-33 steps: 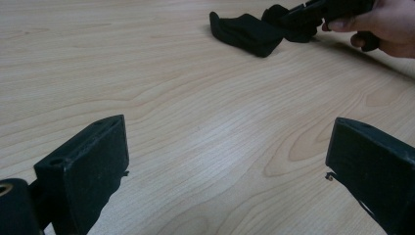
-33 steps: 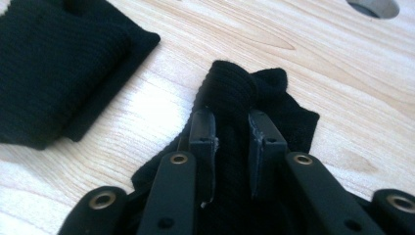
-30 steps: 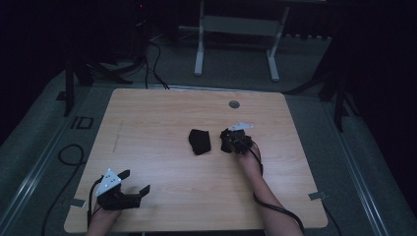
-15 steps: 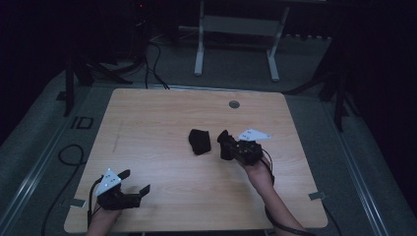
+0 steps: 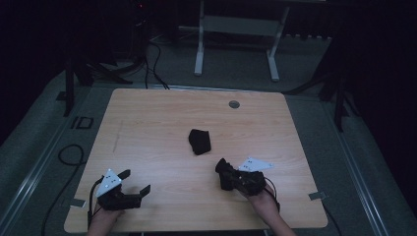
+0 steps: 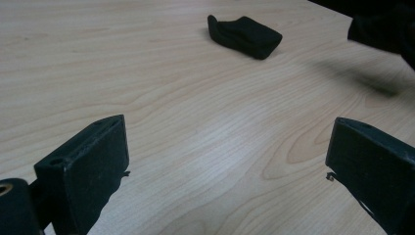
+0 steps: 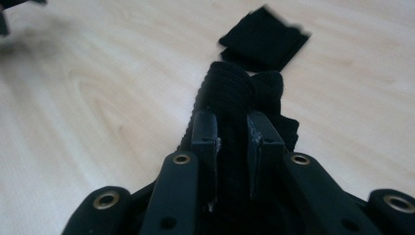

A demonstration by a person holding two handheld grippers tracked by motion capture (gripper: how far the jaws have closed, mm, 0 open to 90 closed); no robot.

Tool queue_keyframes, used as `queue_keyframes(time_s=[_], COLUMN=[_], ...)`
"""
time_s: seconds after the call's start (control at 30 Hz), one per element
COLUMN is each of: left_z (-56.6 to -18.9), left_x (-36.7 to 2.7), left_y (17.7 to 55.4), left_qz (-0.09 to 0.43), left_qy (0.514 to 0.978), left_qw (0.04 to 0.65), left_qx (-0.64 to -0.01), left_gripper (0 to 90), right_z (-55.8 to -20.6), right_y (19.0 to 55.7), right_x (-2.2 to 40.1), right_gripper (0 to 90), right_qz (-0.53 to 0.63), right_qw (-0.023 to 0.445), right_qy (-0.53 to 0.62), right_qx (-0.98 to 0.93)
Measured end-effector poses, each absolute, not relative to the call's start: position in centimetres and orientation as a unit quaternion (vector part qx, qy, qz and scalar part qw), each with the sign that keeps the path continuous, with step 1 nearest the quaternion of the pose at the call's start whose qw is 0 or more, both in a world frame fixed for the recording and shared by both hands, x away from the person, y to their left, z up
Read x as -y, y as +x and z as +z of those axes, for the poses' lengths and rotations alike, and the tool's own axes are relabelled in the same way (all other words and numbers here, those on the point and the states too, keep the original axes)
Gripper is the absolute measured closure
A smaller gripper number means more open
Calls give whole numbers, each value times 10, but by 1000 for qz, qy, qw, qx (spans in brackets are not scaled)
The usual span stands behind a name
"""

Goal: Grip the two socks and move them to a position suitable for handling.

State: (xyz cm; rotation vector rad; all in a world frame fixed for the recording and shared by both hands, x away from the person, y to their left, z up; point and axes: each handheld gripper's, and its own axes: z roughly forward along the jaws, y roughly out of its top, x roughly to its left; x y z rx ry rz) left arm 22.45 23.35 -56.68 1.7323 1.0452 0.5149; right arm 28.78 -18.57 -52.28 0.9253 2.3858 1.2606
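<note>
Off-task clutter

Wooden table (image 5: 147, 128) is sitting centre; round grommet (image 5: 234, 104) far right; white desk frame (image 5: 236, 29) and cables (image 5: 152, 54) lying beyond.

The right gripper (image 5: 223, 173), clamping a black knit cloth (image 7: 230, 93), is drawing back from the folded black cloth (image 5: 199, 141) toward the person's edge of the table (image 5: 162, 113), now well apart from it.

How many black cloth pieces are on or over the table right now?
2: a folded black cloth lying near the table's middle, and a black ribbed cloth clamped in the right hand-held gripper. More may be hidden behind it.
</note>
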Motion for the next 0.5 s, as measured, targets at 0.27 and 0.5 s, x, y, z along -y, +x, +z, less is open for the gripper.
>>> queue_keyframes(time_s=[0.27, 0.5], left_z=[-568, -567], left_x=[-228, -223], left_y=[223, 224], left_qz=[230, 226], left_qy=[728, 725], left_qw=[498, 510], left_qx=[-411, -404], left_gripper=[26, 42], right_z=[-544, -564], right_y=[282, 281], right_x=[184, 175], right_gripper=[761, 747], right_qz=[412, 380], right_qw=[128, 134], right_qy=[318, 309], right_qx=[-844, -862])
